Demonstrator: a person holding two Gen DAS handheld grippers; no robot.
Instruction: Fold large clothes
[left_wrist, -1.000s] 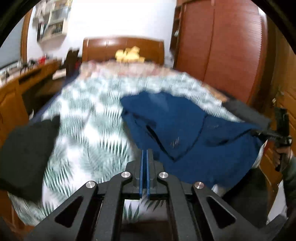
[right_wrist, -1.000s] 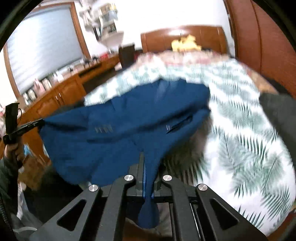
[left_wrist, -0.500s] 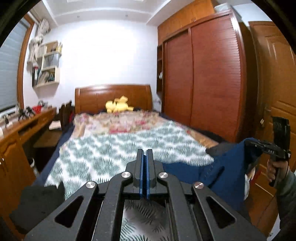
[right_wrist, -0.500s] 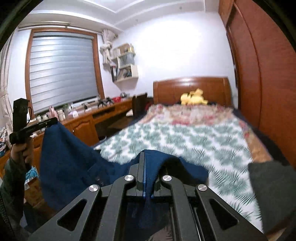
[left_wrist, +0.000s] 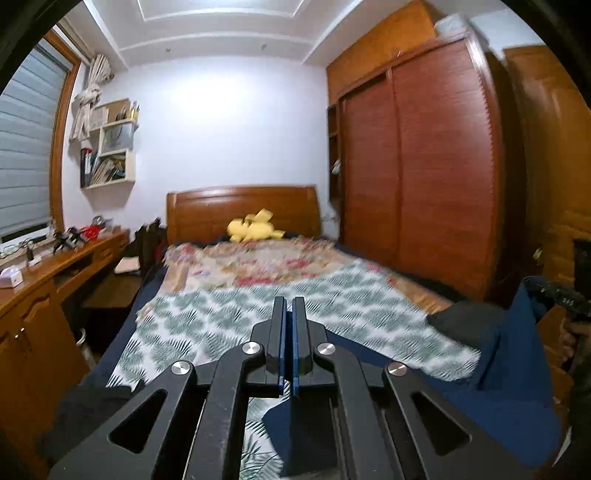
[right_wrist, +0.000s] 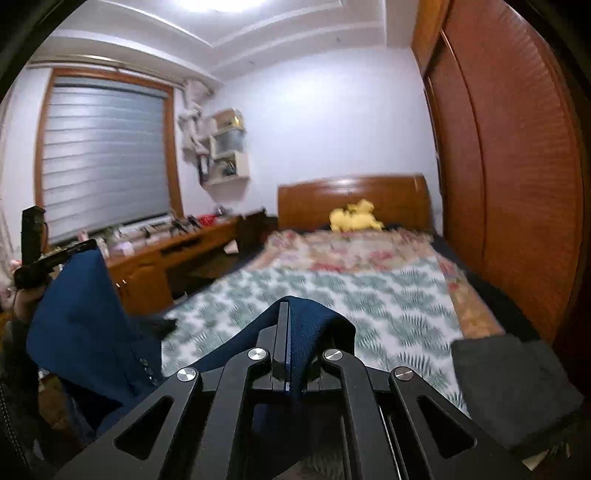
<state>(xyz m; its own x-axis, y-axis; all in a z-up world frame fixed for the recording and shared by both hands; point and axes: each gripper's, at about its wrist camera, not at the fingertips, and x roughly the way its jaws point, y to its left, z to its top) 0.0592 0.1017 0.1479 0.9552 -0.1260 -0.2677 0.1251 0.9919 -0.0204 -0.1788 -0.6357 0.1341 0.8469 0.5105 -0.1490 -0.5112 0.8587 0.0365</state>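
Note:
A large navy blue jacket (left_wrist: 509, 376) hangs lifted off the bed between my two grippers. In the left wrist view my left gripper (left_wrist: 290, 314) has its jaws pressed together on a thin edge of the jacket, and the cloth sags below and to the right toward my right gripper (left_wrist: 554, 291) at the far right edge. In the right wrist view my right gripper (right_wrist: 290, 314) is shut on a fold of the jacket (right_wrist: 81, 325) that drapes over the right finger. My left gripper (right_wrist: 55, 254) holds the other corner at the far left.
The bed (left_wrist: 332, 306) has a leaf-print sheet and a floral blanket, with a yellow plush toy (left_wrist: 255, 230) at the wooden headboard. A dark folded garment (right_wrist: 513, 384) lies near the bed's front right corner. A wooden desk (left_wrist: 48, 280) stands left, a wardrobe (left_wrist: 424, 177) right.
Both grippers have risen and tilted up. The jacket, which lay spread on the bed, has been lifted off the sheet and now hangs between them.

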